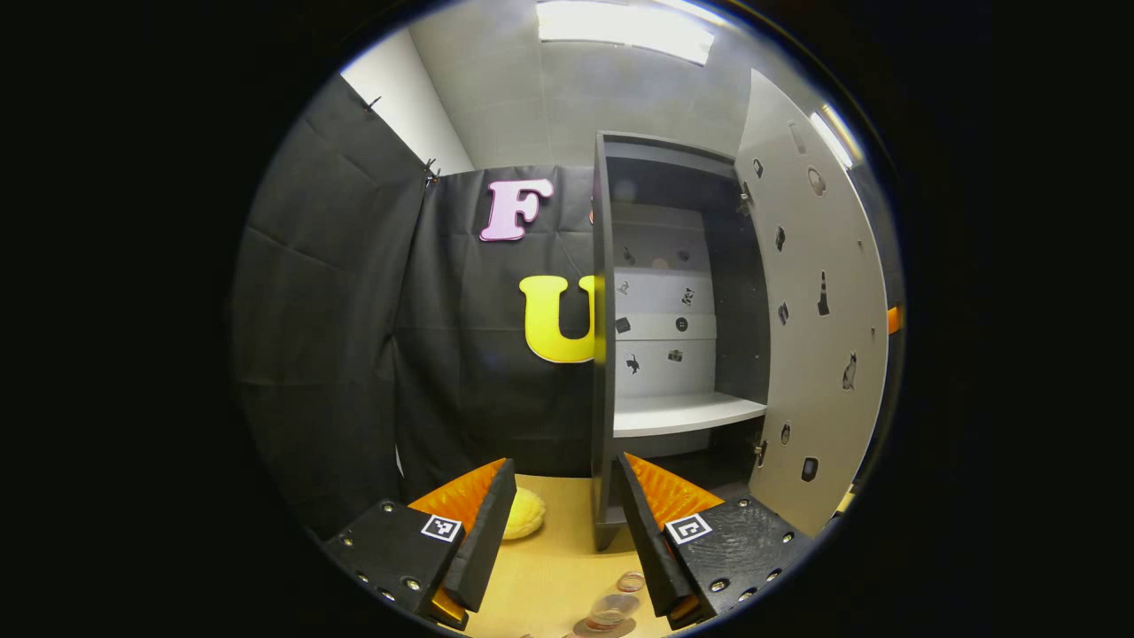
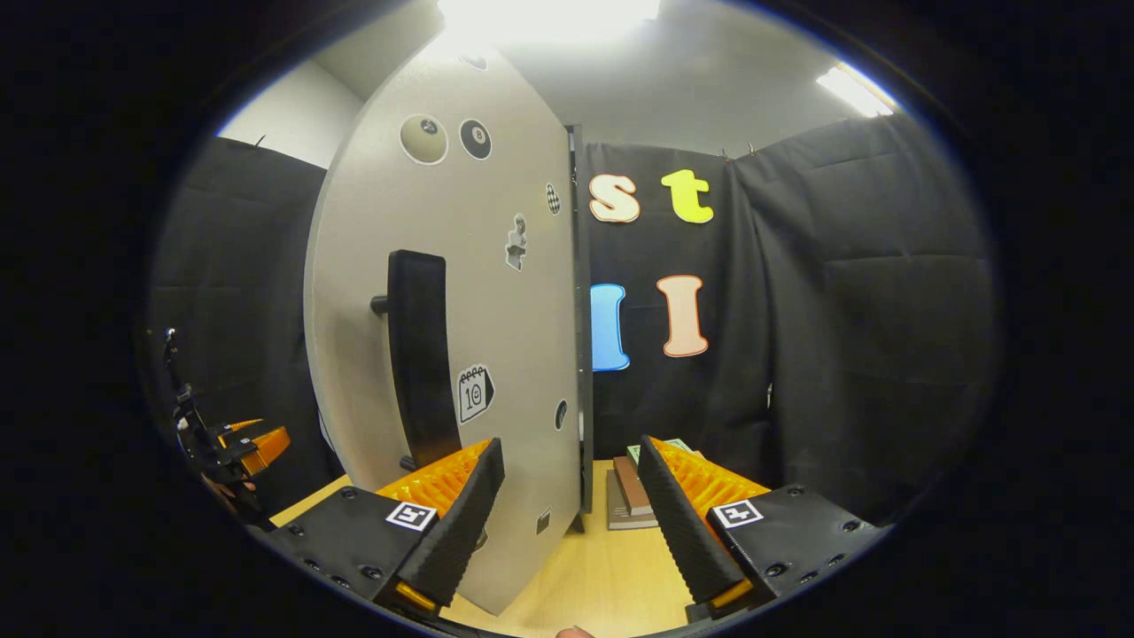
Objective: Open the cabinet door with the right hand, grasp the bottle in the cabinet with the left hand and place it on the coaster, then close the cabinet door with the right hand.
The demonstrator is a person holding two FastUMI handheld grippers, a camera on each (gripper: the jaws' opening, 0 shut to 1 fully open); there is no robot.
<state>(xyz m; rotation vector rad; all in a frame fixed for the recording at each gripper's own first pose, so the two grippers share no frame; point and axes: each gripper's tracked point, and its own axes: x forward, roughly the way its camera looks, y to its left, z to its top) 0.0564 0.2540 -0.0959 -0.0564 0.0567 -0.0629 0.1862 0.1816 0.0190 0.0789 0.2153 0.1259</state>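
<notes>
The grey cabinet [image 1: 604, 354] stands open, and its white shelf [image 1: 682, 412] is bare. Its door [image 1: 819, 337] is swung out to the right. My left gripper [image 1: 567, 465] is open over the wooden table [image 1: 549, 567], in front of the cabinet. Low between its fingers a clear bottle [image 1: 613, 608] with a pinkish top stands on a round coaster [image 1: 592, 629]. In the right gripper view the door's outer face [image 2: 496, 292] carries a black handle [image 2: 421, 354]. My right gripper [image 2: 571, 443] is open close to the door and below that handle, with nothing held.
A yellow rounded object [image 1: 523, 514] lies on the table left of the cabinet. A few books [image 2: 629, 496] are stacked behind the door on the table. The other gripper [image 2: 252, 443] and its hand appear at the far left of the right gripper view.
</notes>
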